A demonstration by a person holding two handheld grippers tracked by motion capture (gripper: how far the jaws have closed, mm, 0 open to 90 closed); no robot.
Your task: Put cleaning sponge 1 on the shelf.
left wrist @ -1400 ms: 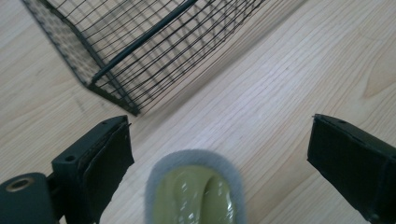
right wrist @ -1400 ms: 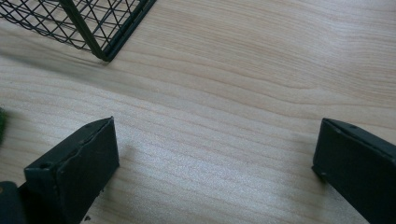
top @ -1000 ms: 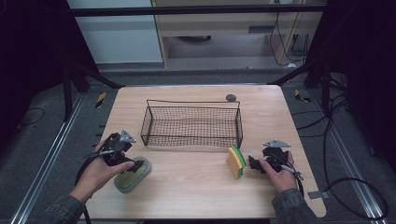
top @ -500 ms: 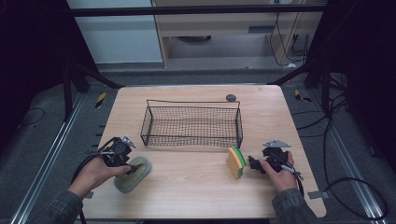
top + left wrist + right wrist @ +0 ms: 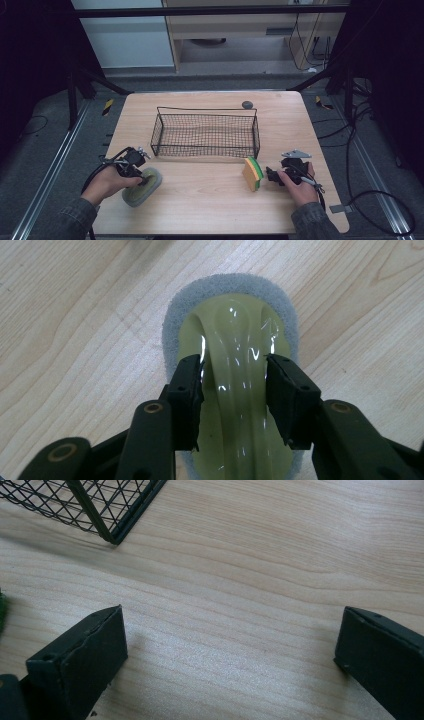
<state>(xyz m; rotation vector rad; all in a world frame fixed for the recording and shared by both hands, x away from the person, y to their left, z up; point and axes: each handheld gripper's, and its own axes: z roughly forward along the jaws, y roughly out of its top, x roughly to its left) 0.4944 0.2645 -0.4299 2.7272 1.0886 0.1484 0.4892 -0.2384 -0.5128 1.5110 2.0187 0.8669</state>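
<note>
A scrubber [image 5: 142, 187] with a grey sponge pad and a glossy yellow-green handle [image 5: 235, 355] lies flat near the table's front left. My left gripper [image 5: 137, 174] [image 5: 235, 390] comes down on it, its jaws pressed against both sides of the handle. A yellow sponge with a green layer [image 5: 253, 173] stands on edge at the front right. My right gripper [image 5: 270, 175] [image 5: 232, 645] is just to the right of that sponge, pointing at it, with its jaws wide open over bare wood. A green sliver of the sponge [image 5: 1, 611] touches that view's left edge.
A black wire basket [image 5: 205, 132] sits mid-table with nothing in it; its corner [image 5: 107, 530] lies ahead of the right gripper. A small dark round object [image 5: 247, 104] rests behind the basket. The wooden table [image 5: 200, 210] has free room in front.
My left gripper has moved down and right from beside the scrubber onto its handle, and the jaws now hold it. The right gripper and the sponge have not moved.
</note>
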